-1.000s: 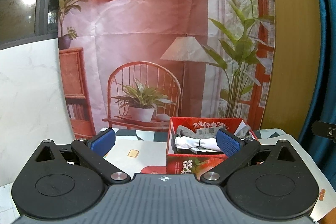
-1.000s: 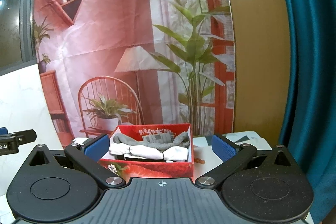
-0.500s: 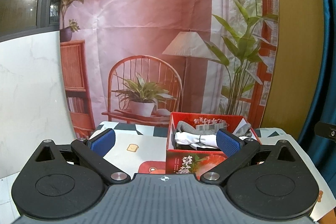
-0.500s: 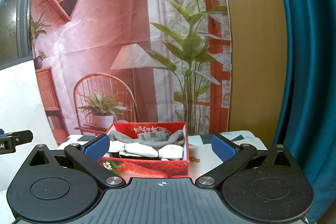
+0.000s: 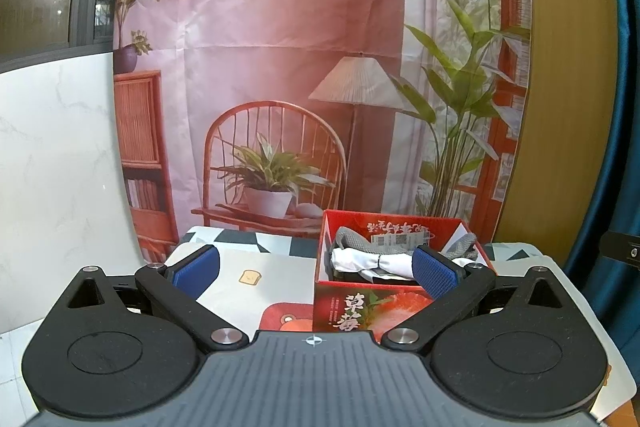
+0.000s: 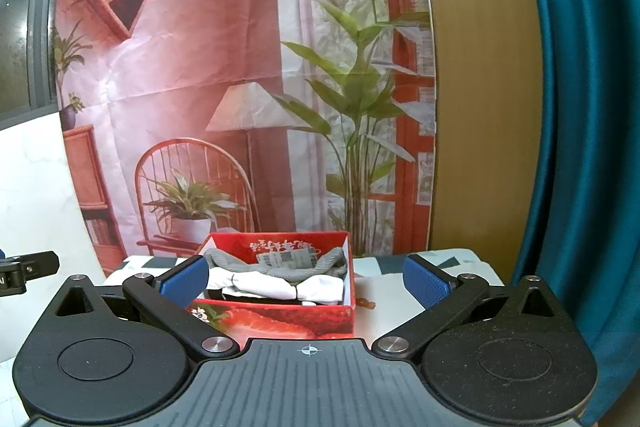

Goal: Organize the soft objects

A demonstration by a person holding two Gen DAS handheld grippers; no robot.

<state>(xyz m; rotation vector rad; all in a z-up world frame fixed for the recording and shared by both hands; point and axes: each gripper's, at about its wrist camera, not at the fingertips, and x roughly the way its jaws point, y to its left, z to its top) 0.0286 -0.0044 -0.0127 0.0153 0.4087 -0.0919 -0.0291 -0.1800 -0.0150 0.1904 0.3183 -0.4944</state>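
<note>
A red strawberry-print box (image 5: 360, 311) (image 6: 280, 319) stands on the table. Inside lie rolled white socks (image 5: 372, 261) (image 6: 276, 285), grey socks with a paper tag (image 5: 352, 239) (image 6: 280, 263) and something dark beneath. My left gripper (image 5: 316, 271) is open and empty, held back from the box, its right pad in front of the box's near corner. My right gripper (image 6: 306, 279) is open and empty, also short of the box, which sits between its pads in the view.
The table carries a patterned cloth (image 5: 256, 267) with toast and bear prints. A printed backdrop (image 5: 300, 67) of a chair and plants hangs just behind the table. A teal curtain (image 6: 580, 107) hangs at right. A white marble wall (image 5: 56, 167) is at left.
Both grippers have drawn back and tilted up a little; the box sits lower and smaller in both views. Both stay open and empty.
</note>
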